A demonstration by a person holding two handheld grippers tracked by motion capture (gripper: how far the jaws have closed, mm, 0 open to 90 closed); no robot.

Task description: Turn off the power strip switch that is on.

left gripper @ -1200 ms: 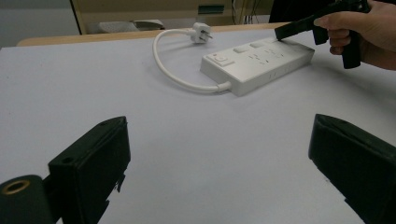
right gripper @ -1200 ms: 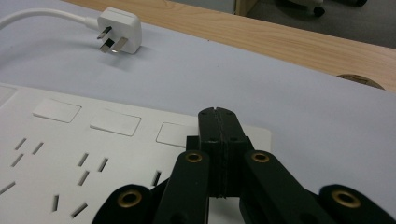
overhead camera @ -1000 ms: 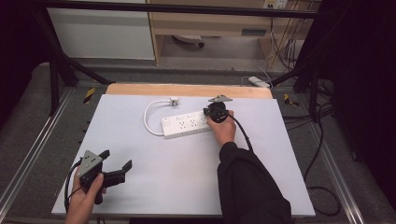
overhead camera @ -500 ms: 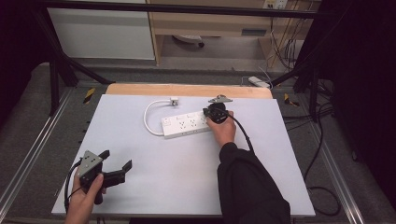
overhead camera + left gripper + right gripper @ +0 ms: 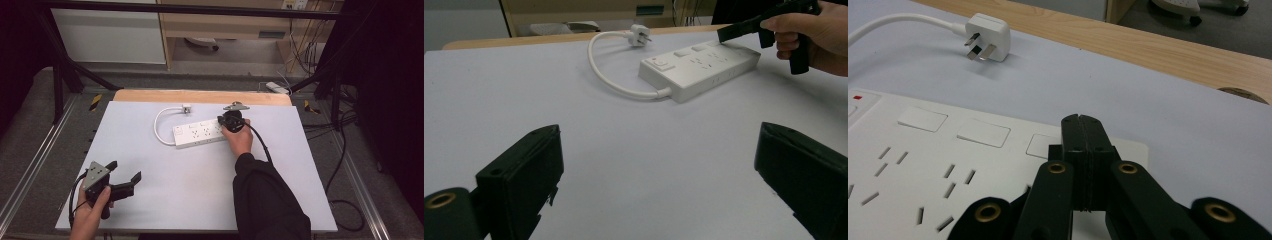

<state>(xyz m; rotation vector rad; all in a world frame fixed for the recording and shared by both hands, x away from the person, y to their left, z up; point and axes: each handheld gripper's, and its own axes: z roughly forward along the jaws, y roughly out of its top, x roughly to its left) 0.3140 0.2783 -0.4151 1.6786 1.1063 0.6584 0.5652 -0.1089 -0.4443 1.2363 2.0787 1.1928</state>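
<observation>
Nothing moved: your right tongs [image 5: 1081, 131], jaws pressed together, stay on the power strip's [image 5: 200, 133] end switch, left tongs [image 5: 123, 175] wide and idle on the tabletop [image 5: 190, 180], so likely still pressing.

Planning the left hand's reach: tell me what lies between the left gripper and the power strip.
Nothing: bare table between the left gripper and the power strip, per the high view and left gripper view.
</observation>
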